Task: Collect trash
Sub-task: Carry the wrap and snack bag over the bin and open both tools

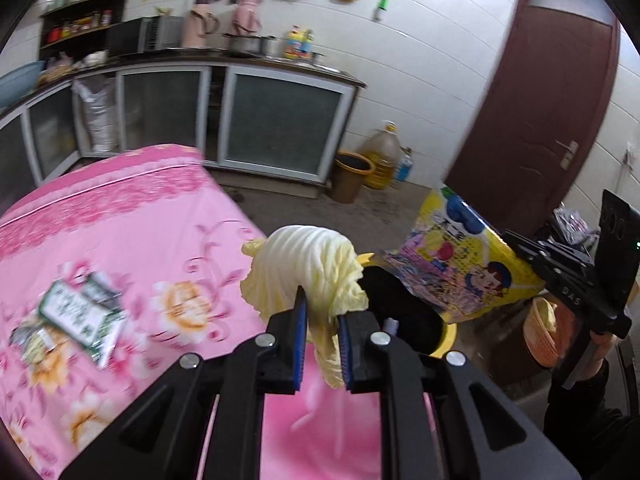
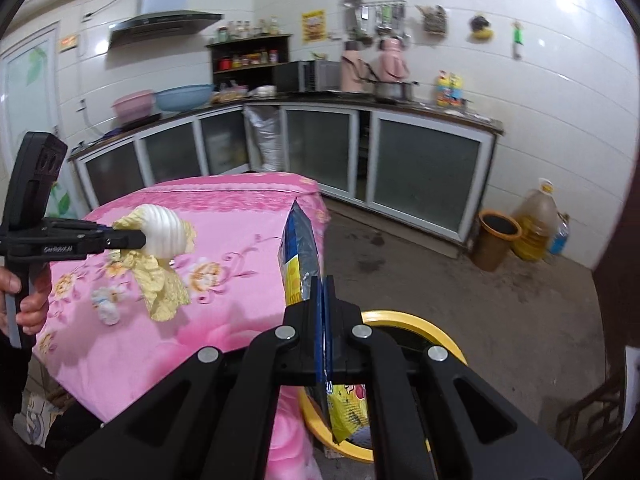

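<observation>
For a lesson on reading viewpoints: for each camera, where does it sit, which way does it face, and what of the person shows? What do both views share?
Left wrist: sits on the left claw, looking down its fingers at a cabbage leaf it grips, over the pink table; the right claw and a hand show at right.
Right wrist: sits on the right claw, shut on a snack bag above a yellow bin; the left claw and a hand show at left.
Shared: table, leaf, bag, bin, kitchen counter.
</observation>
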Demonstrator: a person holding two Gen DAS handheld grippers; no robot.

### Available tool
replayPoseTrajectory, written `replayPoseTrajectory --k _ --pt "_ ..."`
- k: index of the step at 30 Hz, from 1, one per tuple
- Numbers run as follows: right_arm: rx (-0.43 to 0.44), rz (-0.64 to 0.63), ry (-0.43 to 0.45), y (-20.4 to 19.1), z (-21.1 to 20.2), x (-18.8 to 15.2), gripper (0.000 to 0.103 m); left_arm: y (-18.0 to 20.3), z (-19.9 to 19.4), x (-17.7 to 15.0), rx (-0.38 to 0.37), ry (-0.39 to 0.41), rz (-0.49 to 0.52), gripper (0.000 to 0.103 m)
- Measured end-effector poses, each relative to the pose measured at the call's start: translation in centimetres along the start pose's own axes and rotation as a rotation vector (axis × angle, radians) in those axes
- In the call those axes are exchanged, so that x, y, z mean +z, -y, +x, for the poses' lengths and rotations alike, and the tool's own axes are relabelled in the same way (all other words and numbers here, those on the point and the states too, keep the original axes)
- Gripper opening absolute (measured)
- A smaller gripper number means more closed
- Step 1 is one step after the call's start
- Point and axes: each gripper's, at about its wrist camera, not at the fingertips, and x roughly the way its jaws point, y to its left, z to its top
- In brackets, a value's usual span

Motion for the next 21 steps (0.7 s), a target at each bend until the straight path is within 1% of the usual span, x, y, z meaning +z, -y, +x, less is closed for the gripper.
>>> replayPoseTrajectory --k 5,9,12,15,21 --pt "-0.04 0.06 -0.025 3.5 1.0 -1.4 0.002 2.8 4.3 1.2 -0.06 -0.042 0.03 0.013" --pt "-0.068 0.097 -0.044 5.3 2.0 -2.3 0.002 4.9 7.8 1.8 -0.099 -0.079 0.045 0.013" --pt "-0.106 0.126 -0.066 6.7 2.9 -3.2 0.002 6.1 9.9 2.1 -0.111 -0.101 0.057 0.013" --pt "-0.123 0.165 -0.093 8.4 3.9 -4.0 0.002 7.6 11.9 2.4 -0.12 -0.115 0.072 0.013" --pt "-0.124 0.234 -0.129 10.4 5.6 -5.4 0.002 9.5 15.6 2.5 -0.123 -0.149 0.097 0.013"
